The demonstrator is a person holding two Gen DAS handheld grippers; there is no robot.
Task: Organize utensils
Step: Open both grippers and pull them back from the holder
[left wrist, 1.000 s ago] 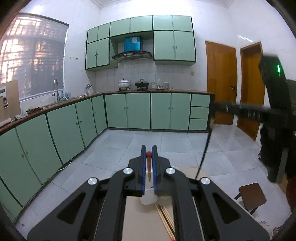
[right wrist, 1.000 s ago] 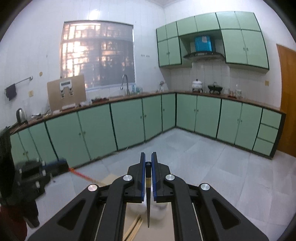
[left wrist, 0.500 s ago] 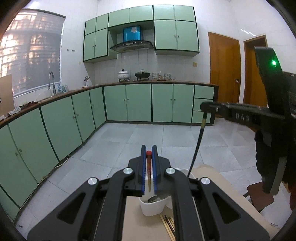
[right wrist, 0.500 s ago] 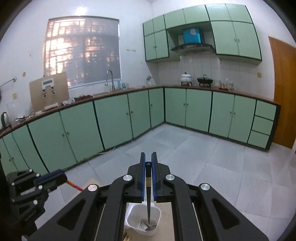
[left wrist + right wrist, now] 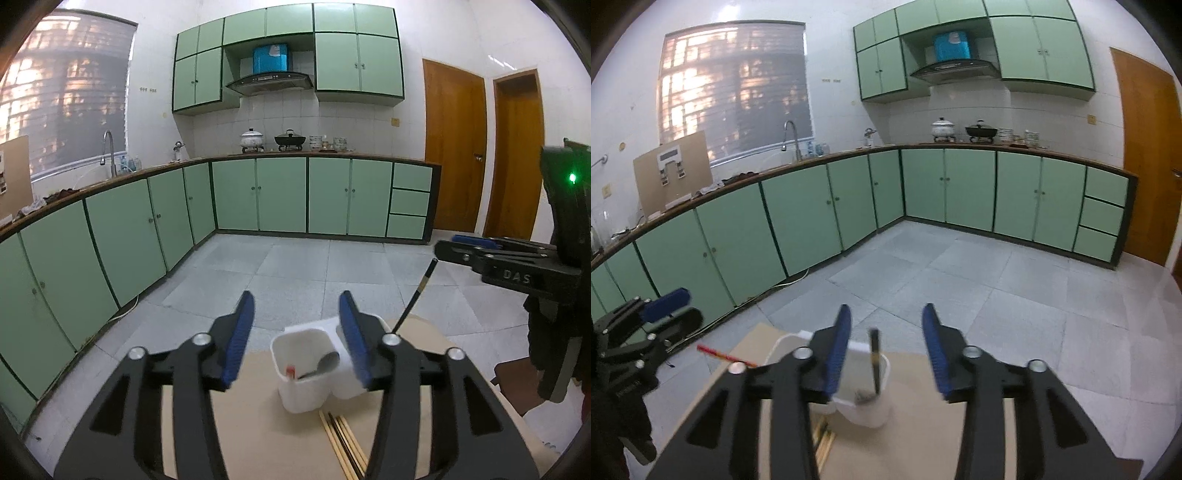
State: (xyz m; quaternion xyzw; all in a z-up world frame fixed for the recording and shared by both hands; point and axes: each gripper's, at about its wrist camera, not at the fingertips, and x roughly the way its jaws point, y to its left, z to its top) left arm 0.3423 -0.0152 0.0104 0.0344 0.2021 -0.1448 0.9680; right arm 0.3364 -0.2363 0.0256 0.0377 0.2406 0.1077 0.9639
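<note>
Green cupboards (image 5: 122,236) lined the kitchen. Both the left gripper (image 5: 297,332) and right gripper (image 5: 886,345) gaped wide, holding nothing. White cups (image 5: 304,373) stood near the worktop's (image 5: 258,424) far edge, utensils inside. Only the left view showed chopsticks (image 5: 343,439) lying beside them.

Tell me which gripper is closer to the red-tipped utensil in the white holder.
Left. The left gripper hangs open directly over the red-tipped utensil in the white holder. The right gripper, also open, is over the holder's other side, with that utensil off to its left.
</note>
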